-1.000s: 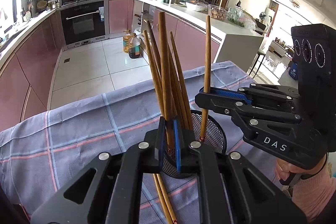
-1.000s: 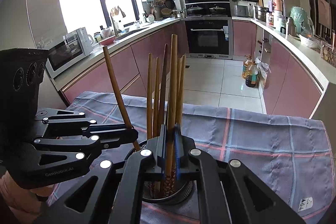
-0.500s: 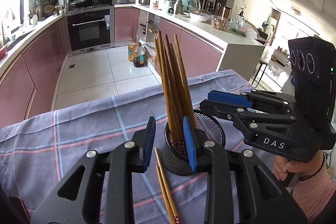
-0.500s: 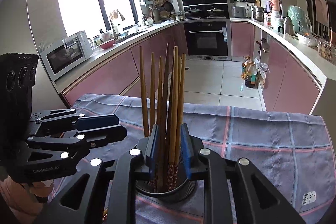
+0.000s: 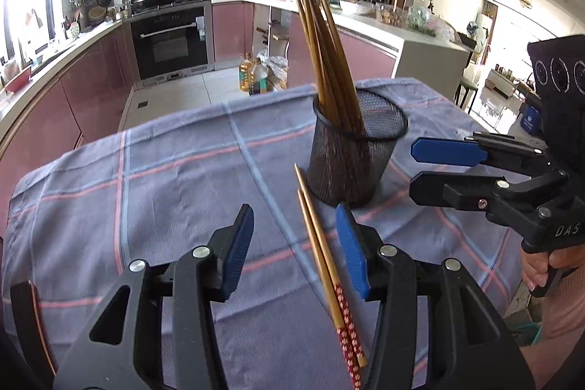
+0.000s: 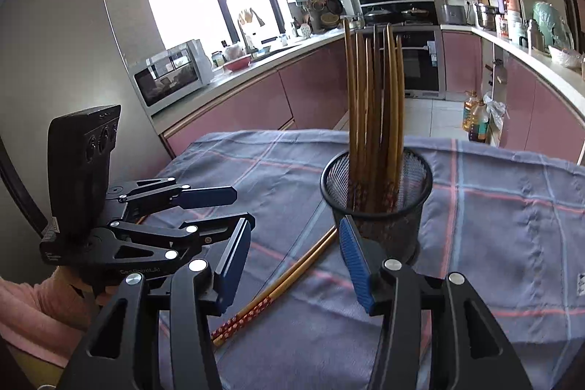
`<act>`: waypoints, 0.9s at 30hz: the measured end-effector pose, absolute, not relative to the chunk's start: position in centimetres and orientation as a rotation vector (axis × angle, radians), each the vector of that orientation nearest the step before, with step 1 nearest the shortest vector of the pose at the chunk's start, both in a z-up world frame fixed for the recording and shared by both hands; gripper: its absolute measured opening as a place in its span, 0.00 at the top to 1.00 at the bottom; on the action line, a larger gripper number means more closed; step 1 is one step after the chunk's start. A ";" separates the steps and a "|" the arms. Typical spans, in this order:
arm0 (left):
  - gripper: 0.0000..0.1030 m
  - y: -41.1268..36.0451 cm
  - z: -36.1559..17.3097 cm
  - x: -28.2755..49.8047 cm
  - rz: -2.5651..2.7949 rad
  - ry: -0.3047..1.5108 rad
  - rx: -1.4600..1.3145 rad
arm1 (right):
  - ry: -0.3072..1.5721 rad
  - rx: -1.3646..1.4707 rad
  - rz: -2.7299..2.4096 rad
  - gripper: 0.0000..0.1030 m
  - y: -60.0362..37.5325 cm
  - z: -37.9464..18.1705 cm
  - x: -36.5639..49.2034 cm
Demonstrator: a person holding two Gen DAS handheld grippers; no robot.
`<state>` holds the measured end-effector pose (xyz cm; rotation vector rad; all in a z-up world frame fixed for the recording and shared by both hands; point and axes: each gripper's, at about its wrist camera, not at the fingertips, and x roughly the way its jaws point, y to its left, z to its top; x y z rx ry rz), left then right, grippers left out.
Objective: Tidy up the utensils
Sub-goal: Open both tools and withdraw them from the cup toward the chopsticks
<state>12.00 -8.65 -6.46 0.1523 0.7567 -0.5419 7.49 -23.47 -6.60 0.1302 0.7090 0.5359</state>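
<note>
A black mesh cup [image 5: 356, 156] [image 6: 376, 198] stands on the checked cloth with several brown chopsticks [image 5: 325, 61] [image 6: 373, 97] upright in it. Two more chopsticks [image 5: 321, 243] [image 6: 278, 287] with red patterned ends lie flat on the cloth just in front of the cup. My left gripper [image 5: 296, 247] [image 6: 234, 203] hovers over the cloth near the lying pair, its jaws opening with nothing pressed between the pads. My right gripper [image 6: 292, 262] [image 5: 416, 167] is beside the cup, jaws also opening and holding nothing.
The blue-grey checked cloth [image 5: 164, 192] [image 6: 512, 225] covers the table. Beyond its far edge is the kitchen floor, pink cabinets [image 6: 256, 105] and an oven [image 5: 170, 39]. A hand in a pink sleeve [image 6: 40, 313] holds the left gripper.
Both grippers let go of the chopsticks they held over the cup, and those now stand in it. Both have drawn back and down from the cup, jaws wider.
</note>
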 end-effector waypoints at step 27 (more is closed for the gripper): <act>0.53 -4.5 -12.5 9.1 -0.525 0.903 0.041 | 0.922 0.004 0.465 0.73 -18.6 -13.0 6.7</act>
